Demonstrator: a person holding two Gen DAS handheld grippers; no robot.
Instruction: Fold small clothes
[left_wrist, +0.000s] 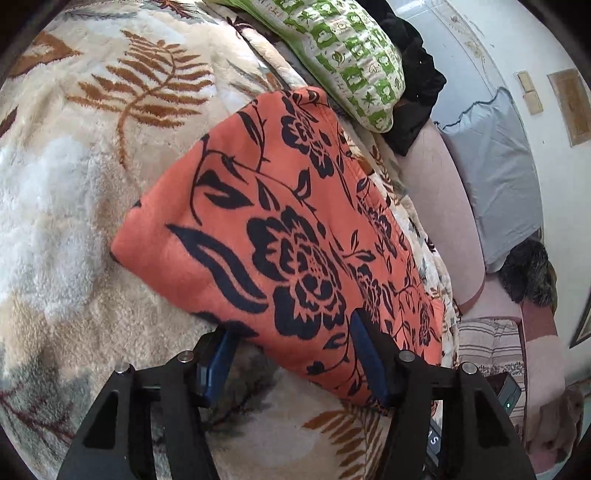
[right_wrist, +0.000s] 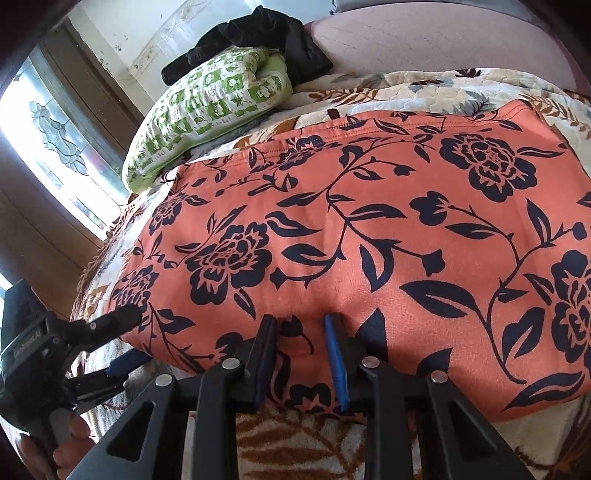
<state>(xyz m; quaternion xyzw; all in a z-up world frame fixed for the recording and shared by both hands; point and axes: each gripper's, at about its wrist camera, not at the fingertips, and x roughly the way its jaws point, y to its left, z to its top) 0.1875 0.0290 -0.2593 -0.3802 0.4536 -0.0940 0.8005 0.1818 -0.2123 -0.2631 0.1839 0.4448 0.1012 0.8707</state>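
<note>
An orange garment (right_wrist: 369, 236) printed with dark navy flowers is seen spread flat across a plush leaf-patterned blanket (left_wrist: 74, 184), its long axis running side to side along the near edge facing both tools. The right gripper (right_wrist: 301, 354) is set at the middle of that near hem, its blue-padded fingers (right_wrist: 334, 354) narrowed on a small raised pinch of the cloth, so a hold on the fabric is judged to be made. The left gripper (left_wrist: 291, 350) is placed at the garment's near left corner with its jaws spread wide; one finger lies on top of the cloth and the other beside or under the edge, nothing yet clamped. In the right wrist view the same tool (right_wrist: 110, 332) is shown gaping at that corner. The garment lies directly ahead of both tools, so any fold would be carried away from them, toward the far stitched hem. The fabric appears a soft, matte knit, thick enough to drape in rounded edges. A green-and-white quilted pillow (right_wrist: 207, 107) and a black garment (right_wrist: 258, 40) are seen beyond, well apart from the work
</note>
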